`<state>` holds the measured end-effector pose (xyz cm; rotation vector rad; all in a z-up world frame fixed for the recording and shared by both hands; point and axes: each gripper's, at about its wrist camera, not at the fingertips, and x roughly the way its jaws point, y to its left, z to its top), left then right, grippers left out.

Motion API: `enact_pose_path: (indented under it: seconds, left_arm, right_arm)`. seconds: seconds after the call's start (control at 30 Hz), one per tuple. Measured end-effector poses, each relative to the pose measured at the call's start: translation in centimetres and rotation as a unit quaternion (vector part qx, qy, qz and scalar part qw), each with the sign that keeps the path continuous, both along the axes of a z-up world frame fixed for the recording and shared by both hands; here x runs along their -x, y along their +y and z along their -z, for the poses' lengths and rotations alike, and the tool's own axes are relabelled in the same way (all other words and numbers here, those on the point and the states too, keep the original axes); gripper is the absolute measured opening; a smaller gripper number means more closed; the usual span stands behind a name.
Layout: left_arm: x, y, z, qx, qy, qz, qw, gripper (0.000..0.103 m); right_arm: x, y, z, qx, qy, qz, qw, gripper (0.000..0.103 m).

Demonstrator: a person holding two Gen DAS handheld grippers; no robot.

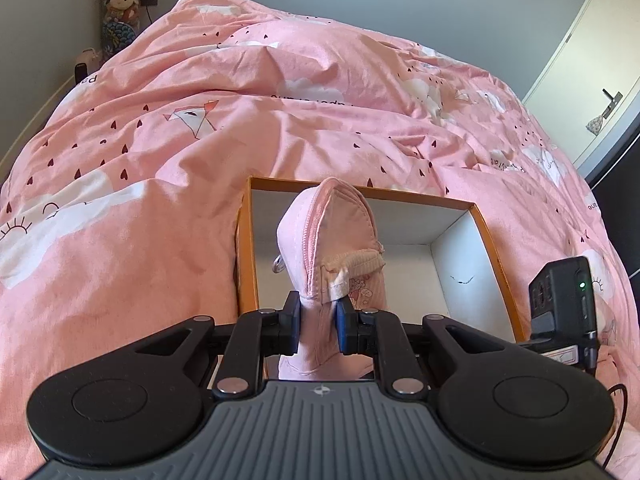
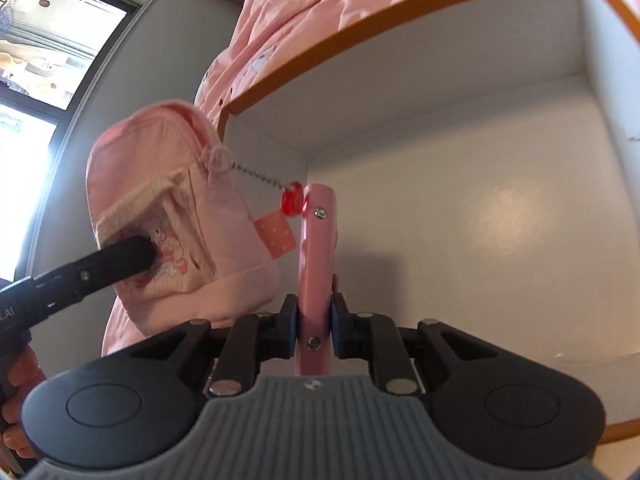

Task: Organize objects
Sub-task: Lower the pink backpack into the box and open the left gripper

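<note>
An open orange-rimmed box (image 1: 486, 240) is seen on a rumpled pink duvet (image 1: 160, 140), its white interior bare across the floor and far corner, so passage from above is left free. The near-left part of the opening is taken up by a small pink backpack (image 1: 332, 236), clamped in the left gripper (image 1: 319, 318) and held over the box. In the right wrist view, a pink bar (image 2: 318, 264), gripped by the right gripper (image 2: 315, 320), is pointed into the box (image 2: 400, 16), with the backpack (image 2: 172, 208) just beside it at left; a beaded chain with a red charm (image 2: 291, 199) reaches across to the bar's tip. The 4 upright walls bound all sideways movement inside.
</note>
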<state>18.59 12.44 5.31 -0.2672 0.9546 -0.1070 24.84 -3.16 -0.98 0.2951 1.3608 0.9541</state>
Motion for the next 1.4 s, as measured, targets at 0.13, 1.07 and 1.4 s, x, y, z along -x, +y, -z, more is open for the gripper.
enact_pose_path:
  seconds: [0.13,1.07,1.4]
  left_arm:
    - [-0.5,0.7,0.6,0.009,0.001,-0.003,1.0000,0.019]
    - [-1.3,0.9,3.1,0.051,0.033,0.037,0.9974,0.019]
    - [-3.7,-1.9,5.7,-0.015,0.128,0.101,0.9865,0.020]
  right_arm:
    - [0.3,2.4,2.0,-0.002,0.035,-0.018,0.999,0.018]
    - [4.5,7.6,3.6,0.141,-0.056,-0.140,0.978,0.013]
    - [3.3,1.0,-0.9,0.190,-0.206,-0.088,0.956,0.015]
